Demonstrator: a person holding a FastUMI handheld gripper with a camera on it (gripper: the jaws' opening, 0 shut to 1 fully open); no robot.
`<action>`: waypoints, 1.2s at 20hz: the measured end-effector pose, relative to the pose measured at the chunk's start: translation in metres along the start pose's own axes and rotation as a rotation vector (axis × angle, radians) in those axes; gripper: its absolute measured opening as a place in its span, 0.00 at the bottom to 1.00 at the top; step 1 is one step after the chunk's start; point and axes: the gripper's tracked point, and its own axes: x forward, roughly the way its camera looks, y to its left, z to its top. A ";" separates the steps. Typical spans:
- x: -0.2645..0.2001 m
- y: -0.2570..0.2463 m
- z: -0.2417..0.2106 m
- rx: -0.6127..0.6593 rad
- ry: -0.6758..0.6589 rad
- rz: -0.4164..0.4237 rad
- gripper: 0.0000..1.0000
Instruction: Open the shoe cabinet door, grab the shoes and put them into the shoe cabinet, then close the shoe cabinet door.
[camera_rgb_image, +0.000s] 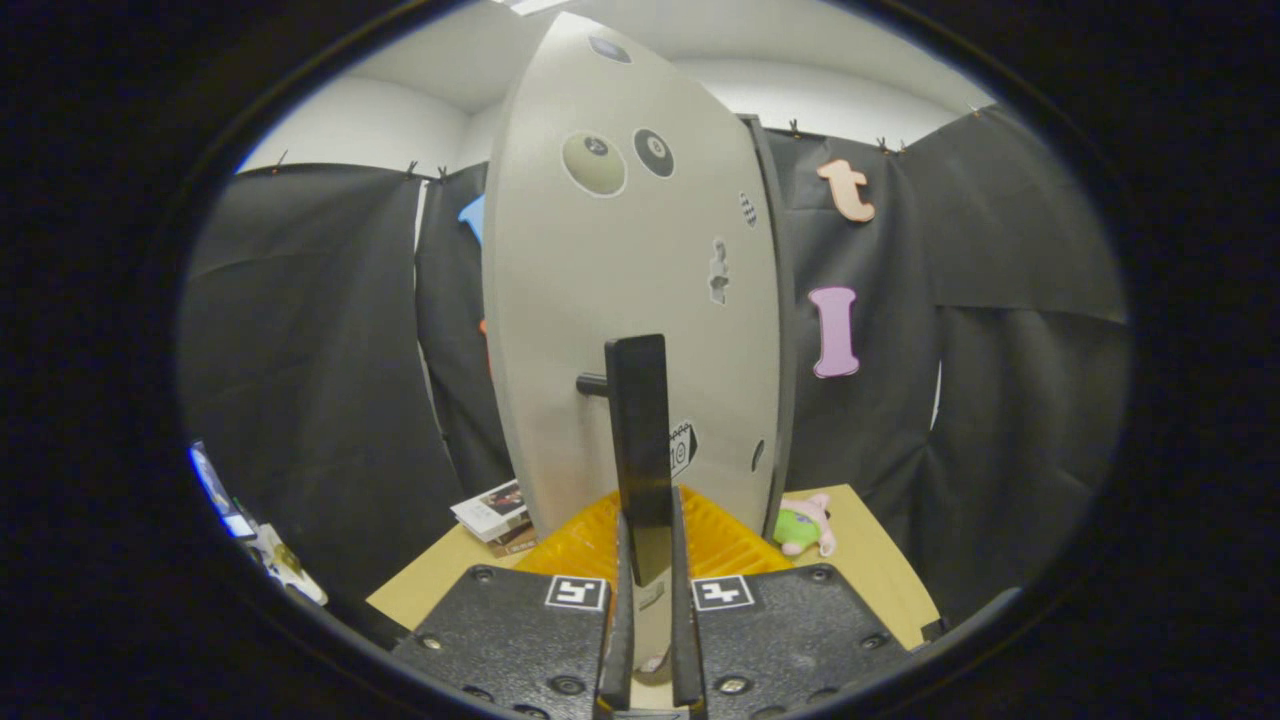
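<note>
The gripper (648, 585) sat at bottom centre, its fingers (622, 600) clamped on the handle (640, 450), a dark upright bar whose long axis ran straight up from between them. The handle stood off the pale door (620, 300) on a short peg at its left. The door filled the centre of the frame, its right edge against the cabinet (785, 350) side, so it probably was only just ajar. Shoes were nowhere to be pointed at. A yellow mat (575, 545) lay just ahead; a green toy (800, 528) lower right left swing room.
</note>
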 end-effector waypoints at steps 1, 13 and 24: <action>-0.006 -0.008 0.000 -0.001 -0.001 0.000 0.17; -0.047 -0.149 0.008 0.004 0.003 -0.076 0.09; -0.039 -0.197 0.007 0.013 0.022 -0.085 0.04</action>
